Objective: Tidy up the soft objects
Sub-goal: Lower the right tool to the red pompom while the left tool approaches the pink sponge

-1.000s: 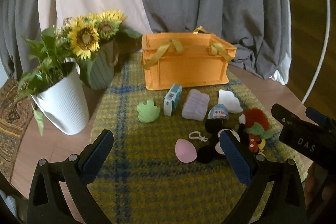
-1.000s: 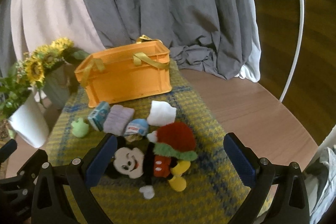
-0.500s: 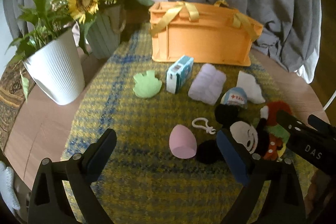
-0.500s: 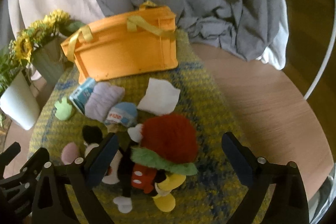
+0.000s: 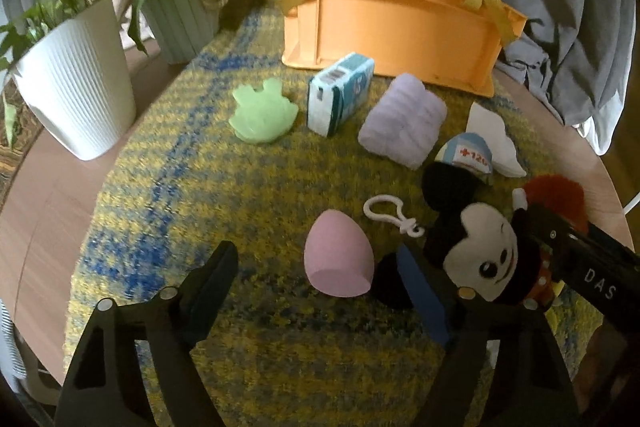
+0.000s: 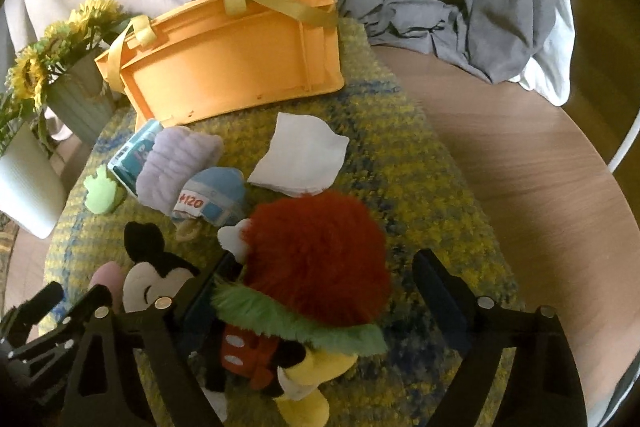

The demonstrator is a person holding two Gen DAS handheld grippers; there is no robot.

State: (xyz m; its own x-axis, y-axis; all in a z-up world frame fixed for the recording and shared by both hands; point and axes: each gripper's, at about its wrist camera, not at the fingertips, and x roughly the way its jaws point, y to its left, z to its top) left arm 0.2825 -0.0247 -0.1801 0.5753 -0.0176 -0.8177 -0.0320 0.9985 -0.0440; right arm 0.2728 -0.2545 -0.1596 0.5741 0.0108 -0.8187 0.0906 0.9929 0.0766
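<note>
Though ringed by soft toys, orange crate (image 5: 394, 27), contents hidden.

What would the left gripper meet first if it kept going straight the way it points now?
Most likely the pink egg-shaped sponge, lying between the open left gripper fingers; depth is hard to judge through the fisheye.

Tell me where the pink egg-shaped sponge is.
Left wrist view, low centre: the pink sponge lies on the plaid cloth, left of the mouse plush.
</note>
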